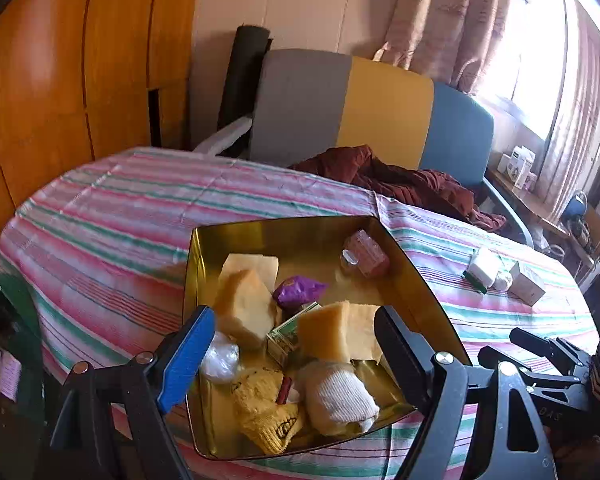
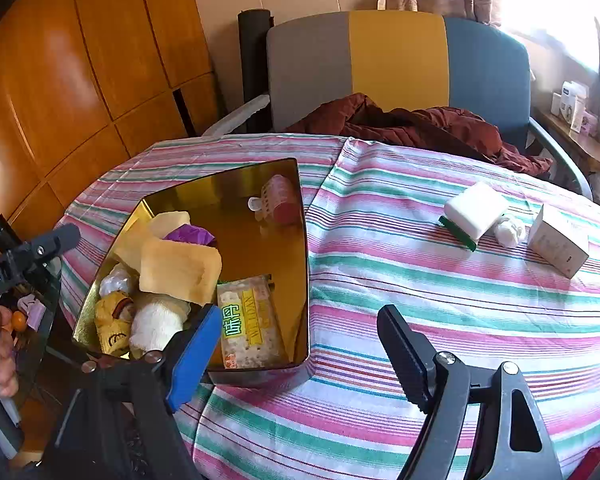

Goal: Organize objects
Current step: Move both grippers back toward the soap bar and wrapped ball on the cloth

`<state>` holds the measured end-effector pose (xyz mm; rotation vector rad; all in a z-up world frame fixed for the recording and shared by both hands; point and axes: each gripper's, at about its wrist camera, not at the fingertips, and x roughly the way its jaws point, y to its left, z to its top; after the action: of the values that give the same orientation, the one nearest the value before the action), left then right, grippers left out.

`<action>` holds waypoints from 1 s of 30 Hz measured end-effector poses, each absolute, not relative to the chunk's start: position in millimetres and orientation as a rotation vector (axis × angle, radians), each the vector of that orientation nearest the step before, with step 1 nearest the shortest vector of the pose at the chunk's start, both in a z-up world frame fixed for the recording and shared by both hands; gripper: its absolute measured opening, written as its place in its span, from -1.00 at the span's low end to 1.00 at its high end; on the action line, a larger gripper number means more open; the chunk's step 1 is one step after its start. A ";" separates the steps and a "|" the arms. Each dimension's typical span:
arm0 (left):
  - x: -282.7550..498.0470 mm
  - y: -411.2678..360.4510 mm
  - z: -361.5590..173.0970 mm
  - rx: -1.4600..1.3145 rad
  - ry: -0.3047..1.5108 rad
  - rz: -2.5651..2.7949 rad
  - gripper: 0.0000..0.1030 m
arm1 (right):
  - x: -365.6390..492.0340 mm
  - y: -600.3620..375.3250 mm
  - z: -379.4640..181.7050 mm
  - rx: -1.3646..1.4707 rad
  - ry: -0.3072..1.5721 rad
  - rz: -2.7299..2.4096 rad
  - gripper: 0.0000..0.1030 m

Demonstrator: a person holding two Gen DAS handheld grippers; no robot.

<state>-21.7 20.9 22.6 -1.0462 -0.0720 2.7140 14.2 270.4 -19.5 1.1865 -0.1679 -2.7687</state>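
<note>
A gold tin point(image 1: 284, 232) stands on the striped tablecloth point(image 2: 420, 300). It holds yellow sponges point(image 1: 246, 308), a purple wrapper point(image 1: 298, 290), a pink item point(image 1: 366, 254), rolled socks point(image 1: 338, 398) and a cracker packet point(image 2: 248, 320). My left gripper point(image 1: 296, 356) hangs open over the tin's near end, with nothing between its fingers. My right gripper point(image 2: 300, 356) is open too, at the tin's near right corner; its blue pad point(image 2: 196, 356) overlaps the tin's edge. Off to the right on the cloth lie a white sponge with a green edge point(image 2: 474, 210), a crumpled white lump point(image 2: 508, 232) and a white box point(image 2: 556, 240).
A chair point(image 2: 396, 56) with a grey, yellow and blue back stands behind the table, with a dark red cloth point(image 2: 420, 124) draped on it. Wooden panels point(image 2: 80, 80) close off the left. A low dark stand point(image 2: 32, 312) with small items sits beside the table's left edge.
</note>
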 end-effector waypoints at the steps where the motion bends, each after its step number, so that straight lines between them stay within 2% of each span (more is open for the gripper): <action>1: -20.9 22.2 24.0 -1.039 -0.060 2.714 0.60 | 14.9 269.9 -19.4 1.186 -0.166 -2.768 0.58; 10: -14.4 40.2 29.9 -1.005 -0.001 2.671 0.60 | 13.6 280.6 -24.7 1.216 -0.206 -2.768 0.60; 30: -21.3 103.7 39.3 -0.959 0.094 2.506 0.60 | 15.1 352.2 -56.3 1.371 -0.425 -2.811 0.61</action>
<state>-21.3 103.7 39.3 -0.9589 0.0939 2.5055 15.1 352.2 -56.3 1.3705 -0.4253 -2.8112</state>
